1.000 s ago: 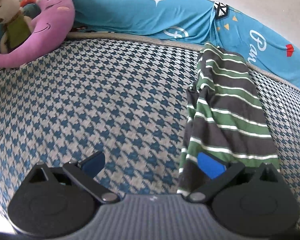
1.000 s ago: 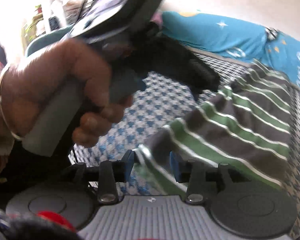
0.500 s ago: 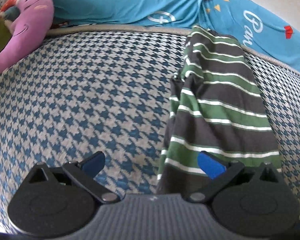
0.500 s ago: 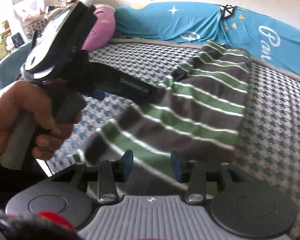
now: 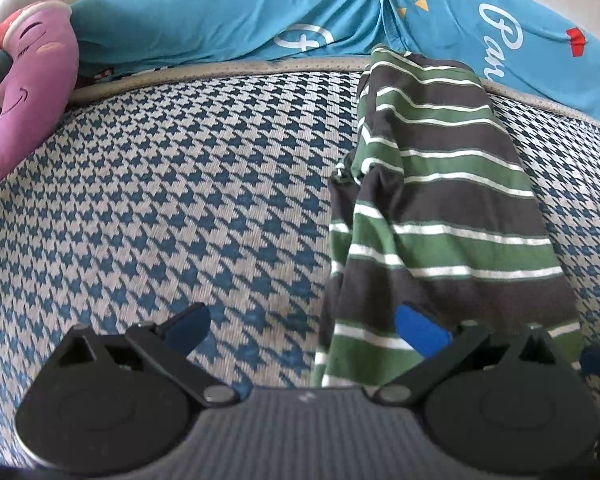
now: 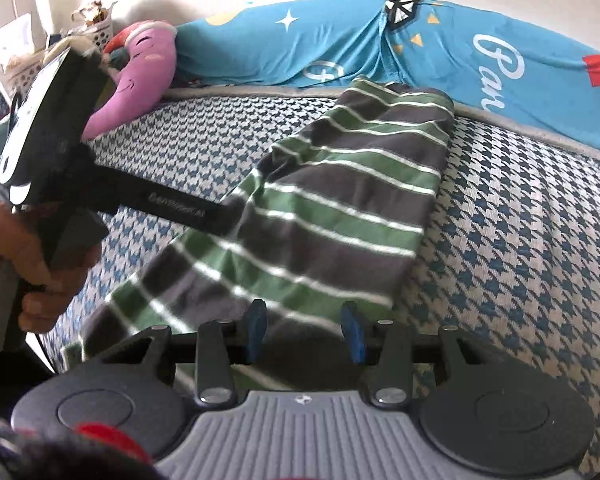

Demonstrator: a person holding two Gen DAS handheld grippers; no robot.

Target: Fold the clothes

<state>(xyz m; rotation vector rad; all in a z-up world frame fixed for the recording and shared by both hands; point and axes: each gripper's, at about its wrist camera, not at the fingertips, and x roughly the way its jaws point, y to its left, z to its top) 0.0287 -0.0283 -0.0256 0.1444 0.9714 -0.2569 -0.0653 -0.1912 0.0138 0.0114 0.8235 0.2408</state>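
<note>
From the left: purple plush toy (image 5: 28, 92) sits at the far-left edge of the houndstooth bed cover (image 5: 180, 200), well clear of the work. My left gripper (image 5: 302, 330) has its jaws wide apart and holds nothing; the left blue pad is over bare cover, the right one over the near-left edge of the striped garment (image 5: 448, 208). In the right wrist view the person's hand (image 6: 32, 256) is on the left tool's handle, with the tool's nose reaching to the garment's left edge about halfway up. The garment lies as a long narrow strip, green, grey and white stripes, running from just in front of my grippers back to the teal pillows (image 5: 260, 12), where its far end touches them. Its left side is doubled and rumpled, so I read it as already folded lengthwise at least once, with a bunched bit sticking out on the left. My right gripper (image 6: 304, 332) is part open with the near end of the garment lying between the pads, unclamped as far as I can see; that end is blurred. My judgement: we're mid-fold, at the near hem. Next move needs both jaws to close on the near corners, level with each other, and the left edge squared.
</note>
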